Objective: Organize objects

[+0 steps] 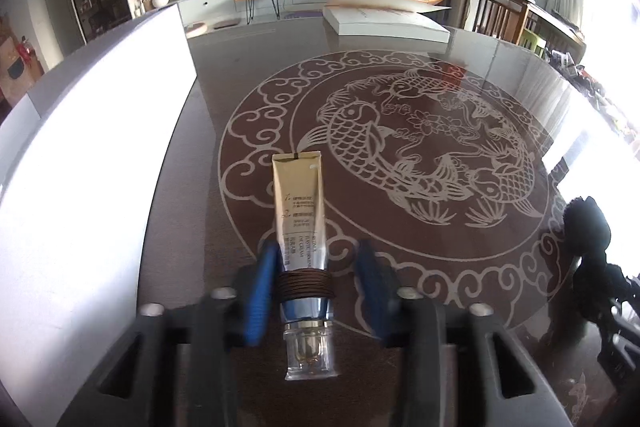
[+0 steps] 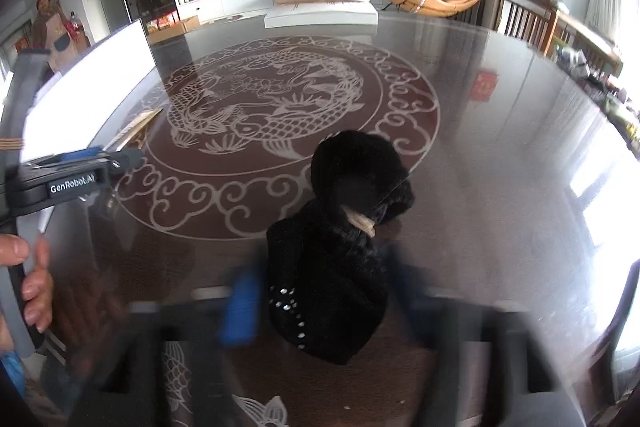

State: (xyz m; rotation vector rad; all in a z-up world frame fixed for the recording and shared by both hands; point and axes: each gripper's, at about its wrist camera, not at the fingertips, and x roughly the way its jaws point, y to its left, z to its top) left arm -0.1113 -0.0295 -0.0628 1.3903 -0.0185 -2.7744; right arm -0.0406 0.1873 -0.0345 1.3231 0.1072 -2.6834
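A gold and silver cream tube [image 1: 301, 211] with a clear cap and a brown hair tie [image 1: 305, 282] wound round its neck lies on the glass table, pointing away from me. My left gripper [image 1: 319, 263] is open, its blue fingers either side of the tube; the left finger touches the hair tie, the right one stands apart. A black knit hat [image 2: 340, 259] with small studs lies on the table. My right gripper [image 2: 320, 291] is open, blurred, straddling the hat's near part. The hat also shows at the right edge of the left wrist view [image 1: 588, 227].
The round glass table [image 1: 440, 267] has a fish pattern. A white box [image 1: 100, 155] stands along its left side. A white open book-like box [image 2: 320, 13] lies at the far edge. The left gripper's body [image 2: 60, 179] and a hand show at the left of the right wrist view.
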